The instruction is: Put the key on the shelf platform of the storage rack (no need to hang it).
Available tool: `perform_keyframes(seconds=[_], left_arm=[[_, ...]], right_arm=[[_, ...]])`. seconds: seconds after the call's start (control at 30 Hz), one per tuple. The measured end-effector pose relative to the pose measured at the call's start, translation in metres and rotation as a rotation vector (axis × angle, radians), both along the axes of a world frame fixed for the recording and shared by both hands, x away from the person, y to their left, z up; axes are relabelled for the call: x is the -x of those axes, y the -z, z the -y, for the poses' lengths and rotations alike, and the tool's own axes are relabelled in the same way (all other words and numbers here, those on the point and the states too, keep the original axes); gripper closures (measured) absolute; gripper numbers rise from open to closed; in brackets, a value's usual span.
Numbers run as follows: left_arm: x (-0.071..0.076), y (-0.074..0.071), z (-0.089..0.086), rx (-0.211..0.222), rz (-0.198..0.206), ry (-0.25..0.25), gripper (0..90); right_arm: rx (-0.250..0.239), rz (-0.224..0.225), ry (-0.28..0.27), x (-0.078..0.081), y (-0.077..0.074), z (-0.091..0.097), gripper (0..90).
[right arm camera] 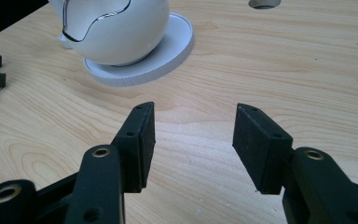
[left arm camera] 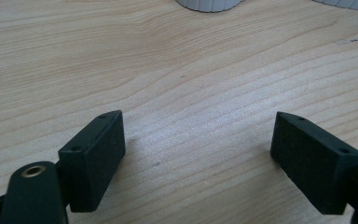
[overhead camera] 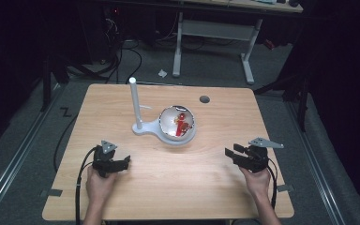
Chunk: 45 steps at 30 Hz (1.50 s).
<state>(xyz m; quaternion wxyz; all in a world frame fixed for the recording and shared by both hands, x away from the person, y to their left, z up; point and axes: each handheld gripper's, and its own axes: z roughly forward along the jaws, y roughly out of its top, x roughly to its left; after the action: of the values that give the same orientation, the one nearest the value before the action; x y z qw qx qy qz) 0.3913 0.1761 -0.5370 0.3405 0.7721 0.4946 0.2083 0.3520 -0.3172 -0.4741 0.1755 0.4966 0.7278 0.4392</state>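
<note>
1. The left claw (overhead camera: 125,161) is held by the person's left hand (overhead camera: 99,183) at the near left of the light wooden worktop (overhead camera: 215,197); its jaws are spread wide, with bare wood between them in the left gripper view.
2. The right claw (overhead camera: 230,153) is held by the right hand (overhead camera: 258,180) at the near right; in the right gripper view (right arm camera: 193,135) its jaws are parted by a moderate gap, and nothing is gripped between them.
3. Both claws are pointed inward, towards the middle of the worktop, well apart from each other.
4. Beyond them, near the centre of the worktop, a white cracked-open egg-shaped shell (overhead camera: 178,123) is seated on a round white base (overhead camera: 187,138); a small red figure (overhead camera: 182,123) is seen inside the shell.
5. A white upright post (overhead camera: 134,103) is joined to the left side of that base.
6. Farther back, a small round hole (overhead camera: 204,99) is cut into the worktop.
</note>
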Motion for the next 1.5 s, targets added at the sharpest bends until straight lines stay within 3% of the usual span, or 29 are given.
perform_keyframes(seconds=[0.37,1.0,1.17,1.5], left_arm=[[0.0,0.0,0.0,-0.001,0.0,0.001,18.1],[0.0,0.0,0.0,-0.001,0.0,0.001,18.1],[0.0,0.0,0.0,-0.001,0.0,0.001,18.1],[0.0,0.0,0.0,-0.001,0.0,0.001,18.1]], right_arm=[[-0.01,-0.013,-0.006,-0.004,0.006,-0.007,49.1],[0.008,-0.071,0.009,-0.007,0.027,-0.014,49.0],[0.018,-0.067,0.008,-0.009,0.03,-0.014,48.5],[0.087,-0.065,0.054,-0.015,0.04,-0.016,43.0]])
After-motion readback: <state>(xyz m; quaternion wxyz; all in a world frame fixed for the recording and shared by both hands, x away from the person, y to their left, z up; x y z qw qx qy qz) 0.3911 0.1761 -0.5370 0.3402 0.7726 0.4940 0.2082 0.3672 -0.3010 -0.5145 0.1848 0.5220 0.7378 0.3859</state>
